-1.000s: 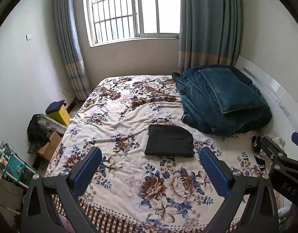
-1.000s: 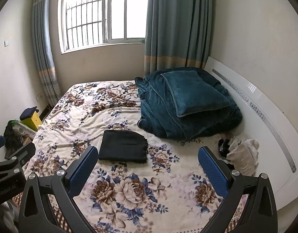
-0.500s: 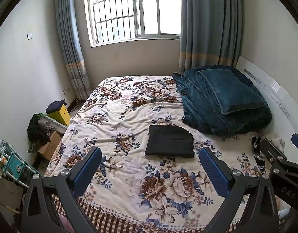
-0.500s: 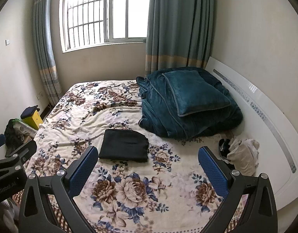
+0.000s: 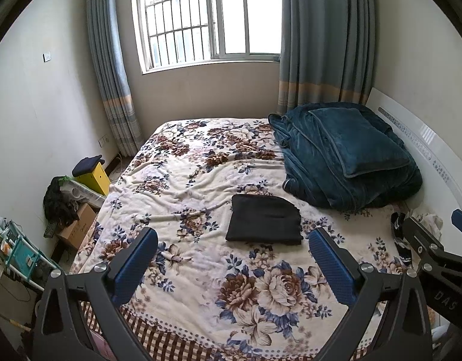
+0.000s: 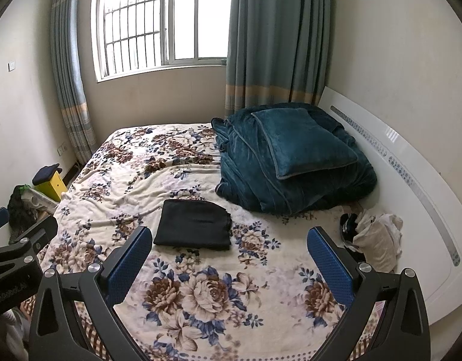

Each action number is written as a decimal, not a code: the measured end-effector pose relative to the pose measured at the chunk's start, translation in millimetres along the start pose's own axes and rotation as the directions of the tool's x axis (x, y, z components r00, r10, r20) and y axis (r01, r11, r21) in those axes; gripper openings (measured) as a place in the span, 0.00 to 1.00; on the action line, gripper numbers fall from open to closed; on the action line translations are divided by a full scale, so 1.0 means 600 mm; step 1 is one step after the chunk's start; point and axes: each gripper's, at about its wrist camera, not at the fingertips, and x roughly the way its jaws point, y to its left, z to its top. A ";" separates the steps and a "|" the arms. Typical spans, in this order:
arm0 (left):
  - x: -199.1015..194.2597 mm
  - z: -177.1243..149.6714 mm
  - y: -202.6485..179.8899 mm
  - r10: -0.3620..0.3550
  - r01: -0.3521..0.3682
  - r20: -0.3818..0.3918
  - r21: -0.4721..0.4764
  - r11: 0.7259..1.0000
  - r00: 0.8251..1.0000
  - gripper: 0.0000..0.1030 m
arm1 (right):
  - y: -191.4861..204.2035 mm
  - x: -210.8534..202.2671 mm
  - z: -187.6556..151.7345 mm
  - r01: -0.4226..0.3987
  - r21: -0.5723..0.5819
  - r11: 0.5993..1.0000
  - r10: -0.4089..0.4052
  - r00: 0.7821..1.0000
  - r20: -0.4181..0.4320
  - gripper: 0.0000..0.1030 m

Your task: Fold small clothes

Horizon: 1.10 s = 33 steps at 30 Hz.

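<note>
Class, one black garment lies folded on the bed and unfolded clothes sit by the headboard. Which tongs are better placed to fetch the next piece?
Probably right. The right tongs, open and empty, have the crumpled clothes pile just beyond their right finger; from the left tongs, also open, the pile lies past the right tongs.

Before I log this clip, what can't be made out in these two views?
- Black folded garment: its type, in both views; folded shut.
- Crumpled clothes pile by the headboard: individual pieces tangled; in the left wrist view the right gripper covers most of it.
- Bed's near edge: cut off by the frame and the open grippers.
</note>
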 end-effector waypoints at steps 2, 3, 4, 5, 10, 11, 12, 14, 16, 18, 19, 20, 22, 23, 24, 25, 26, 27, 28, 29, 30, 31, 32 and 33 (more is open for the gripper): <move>0.001 0.000 0.000 0.000 0.000 0.000 0.001 1.000 1.000 1.00 | 0.002 0.000 0.000 0.001 0.000 1.000 -0.001 1.000 0.001 1.00; 0.000 -0.001 0.001 0.002 -0.002 0.001 0.002 1.000 1.000 1.00 | 0.001 0.000 0.000 0.001 -0.001 1.000 -0.001 1.000 0.002 1.00; 0.000 0.000 0.000 0.002 -0.002 0.001 0.001 1.000 1.000 1.00 | 0.003 -0.001 0.000 0.001 0.000 1.000 -0.001 1.000 0.002 1.00; -0.001 0.001 0.000 0.002 -0.002 0.000 -0.001 1.000 1.000 1.00 | 0.001 0.000 0.000 0.000 0.001 1.000 0.000 1.000 0.001 1.00; -0.002 0.002 -0.003 0.007 -0.007 0.007 -0.007 1.000 1.000 1.00 | 0.002 0.000 0.000 -0.001 0.000 1.000 0.001 1.000 0.002 1.00; -0.002 0.002 -0.003 0.007 -0.007 0.008 -0.007 1.000 1.000 1.00 | 0.000 0.000 -0.001 -0.001 0.002 1.000 0.001 1.000 0.001 1.00; -0.002 0.003 -0.003 0.006 -0.006 0.008 -0.007 1.000 1.000 1.00 | 0.002 0.000 -0.001 -0.001 0.003 1.000 0.001 1.000 0.001 1.00; -0.003 0.004 -0.004 0.009 -0.009 0.009 -0.008 1.000 1.000 1.00 | -0.001 0.000 -0.001 -0.001 0.002 1.000 0.001 1.000 0.002 1.00; -0.004 0.005 -0.004 0.012 -0.012 0.009 -0.009 1.000 1.000 1.00 | 0.000 0.002 0.001 -0.001 0.000 1.000 0.001 1.000 0.003 1.00; -0.004 0.006 -0.005 0.011 -0.011 0.009 -0.009 1.000 1.000 1.00 | 0.000 0.002 0.001 -0.002 0.002 1.000 0.002 1.000 0.003 1.00; -0.004 0.006 -0.005 0.012 -0.012 0.009 -0.010 1.000 1.000 1.00 | 0.000 0.002 0.001 -0.002 0.001 1.000 0.002 1.000 0.002 1.00; -0.004 0.006 -0.006 0.015 -0.015 0.010 -0.010 1.000 1.000 1.00 | 0.001 0.002 0.000 -0.003 0.002 1.000 0.003 1.000 0.002 1.00; -0.004 0.007 -0.005 0.015 -0.015 0.010 -0.010 1.000 1.000 1.00 | 0.003 0.000 0.000 -0.001 0.003 1.000 0.001 1.000 0.002 1.00; -0.005 0.008 -0.006 0.018 -0.018 0.011 -0.011 1.000 1.000 1.00 | 0.004 0.000 0.000 -0.001 0.004 1.000 0.001 1.000 0.002 1.00; -0.005 0.008 -0.006 0.016 -0.016 0.011 -0.012 1.000 1.000 1.00 | 0.003 0.000 0.000 -0.001 0.005 1.000 0.001 1.000 0.003 1.00; -0.004 0.008 -0.007 0.014 -0.014 0.010 -0.011 1.000 1.000 1.00 | 0.002 0.001 0.000 -0.002 0.003 1.000 0.002 1.000 0.003 1.00; -0.005 0.008 -0.006 0.015 -0.015 0.011 -0.011 1.000 1.000 1.00 | 0.006 0.000 0.000 -0.001 0.004 1.000 0.001 1.000 0.003 1.00; -0.005 0.008 -0.005 0.015 -0.015 0.012 -0.012 1.000 1.000 1.00 | 0.005 0.001 0.000 -0.001 0.004 1.000 0.001 1.000 0.003 1.00; -0.005 0.009 -0.007 0.017 -0.017 0.014 -0.011 1.000 1.000 1.00 | 0.002 0.000 -0.001 -0.002 0.004 1.000 0.002 1.000 0.003 1.00; -0.005 0.009 -0.006 0.018 -0.018 0.015 -0.012 1.000 1.000 1.00 | 0.003 0.000 -0.001 -0.002 0.004 1.000 0.002 1.000 0.003 1.00; -0.006 0.010 -0.005 0.017 -0.017 0.016 -0.013 1.000 1.000 1.00 | 0.002 0.000 -0.001 -0.001 0.004 1.000 0.001 1.000 0.003 1.00; -0.006 0.011 -0.006 0.017 -0.016 0.018 -0.012 1.000 1.000 1.00 | 0.001 0.000 -0.001 0.000 0.004 1.000 0.000 1.000 0.003 1.00; -0.006 0.010 -0.005 0.017 -0.017 0.016 -0.010 1.000 1.000 1.00 | 0.004 -0.001 -0.001 0.001 0.005 1.000 -0.001 1.000 0.003 1.00; -0.005 0.011 -0.005 0.016 -0.016 0.016 -0.010 1.000 1.000 1.00 | 0.005 -0.003 -0.002 0.001 0.006 1.000 -0.001 1.000 0.003 1.00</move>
